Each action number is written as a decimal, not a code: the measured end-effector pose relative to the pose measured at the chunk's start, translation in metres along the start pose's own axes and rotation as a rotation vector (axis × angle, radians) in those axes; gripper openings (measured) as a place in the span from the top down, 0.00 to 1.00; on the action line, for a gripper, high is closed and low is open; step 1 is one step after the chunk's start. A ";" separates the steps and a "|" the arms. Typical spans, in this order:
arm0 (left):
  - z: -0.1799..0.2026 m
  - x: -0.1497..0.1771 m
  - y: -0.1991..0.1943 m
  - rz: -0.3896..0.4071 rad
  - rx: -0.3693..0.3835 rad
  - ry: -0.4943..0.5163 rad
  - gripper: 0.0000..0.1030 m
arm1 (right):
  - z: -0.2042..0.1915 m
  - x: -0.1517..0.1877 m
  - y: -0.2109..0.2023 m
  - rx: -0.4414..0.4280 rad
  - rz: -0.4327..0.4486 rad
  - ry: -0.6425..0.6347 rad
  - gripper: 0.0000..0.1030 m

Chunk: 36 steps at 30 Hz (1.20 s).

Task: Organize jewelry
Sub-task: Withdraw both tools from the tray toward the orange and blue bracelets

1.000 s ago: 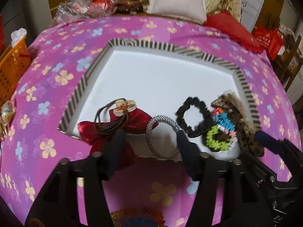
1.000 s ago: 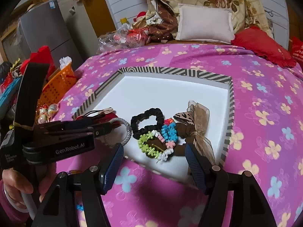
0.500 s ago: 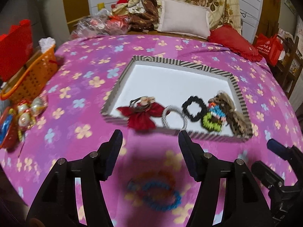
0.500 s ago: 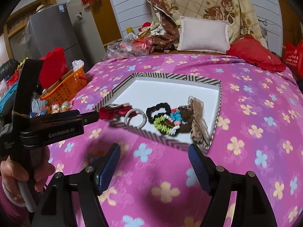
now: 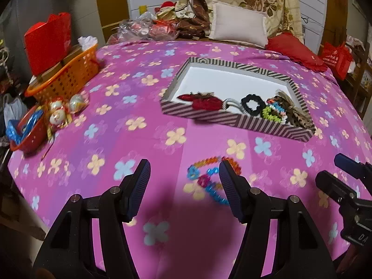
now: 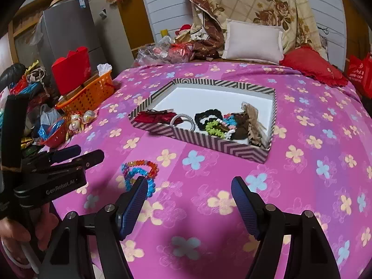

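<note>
A striped tray (image 5: 232,117) (image 6: 220,144) sits mid-bed on the pink flowered spread. It holds a red bow (image 5: 202,102), a grey ring (image 6: 182,119), a black scrunchie (image 5: 253,104), a green bead bracelet (image 6: 214,127) and a leopard bow (image 5: 294,114). Colourful bead bracelets (image 5: 209,176) (image 6: 139,172) lie on the spread in front of the tray. My left gripper (image 5: 183,165) (image 6: 88,153) hovers open just short of them, its right finger overlapping them in view. My right gripper (image 6: 189,181) is open and holds nothing, to the beads' right.
An orange basket (image 5: 65,76) with a red bag (image 5: 48,41) stands at the spread's left edge. Near it are a red bowl (image 5: 28,130) and round ornaments (image 5: 60,114). Pillows (image 6: 253,41) and clutter line the far end. A hand (image 6: 14,230) grips the left tool.
Both grippers have drawn back from the tray toward the near side of the bed. The tray now looks smaller and farther, and the bead bracelets on the spread have come fully into view.
</note>
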<state>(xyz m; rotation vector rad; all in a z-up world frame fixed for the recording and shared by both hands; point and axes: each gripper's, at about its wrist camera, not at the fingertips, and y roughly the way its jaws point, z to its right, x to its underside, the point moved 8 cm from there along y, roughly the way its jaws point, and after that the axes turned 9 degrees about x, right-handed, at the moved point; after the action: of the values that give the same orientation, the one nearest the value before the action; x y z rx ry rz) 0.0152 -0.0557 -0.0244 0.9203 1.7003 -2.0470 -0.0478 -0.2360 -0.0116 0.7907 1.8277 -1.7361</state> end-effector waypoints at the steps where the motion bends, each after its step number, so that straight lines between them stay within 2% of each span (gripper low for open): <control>1: -0.002 0.002 -0.001 0.000 -0.003 -0.002 0.40 | -0.002 0.001 0.000 -0.002 -0.002 -0.001 0.28; 4: -0.009 0.012 -0.003 -0.002 -0.010 -0.012 0.40 | -0.007 0.005 0.000 0.002 -0.006 -0.012 0.20; 26: -0.043 0.056 0.005 -0.092 0.014 -0.091 0.40 | -0.025 0.025 0.014 -0.022 -0.060 -0.064 0.20; 36: -0.048 0.049 0.025 -0.129 0.053 -0.128 0.40 | -0.036 0.028 0.038 -0.034 -0.094 -0.100 0.20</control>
<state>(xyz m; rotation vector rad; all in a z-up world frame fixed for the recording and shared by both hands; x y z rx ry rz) 0.0074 -0.0083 -0.0793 0.6943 1.6851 -2.1924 -0.0398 -0.1976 -0.0559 0.6024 1.8482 -1.7646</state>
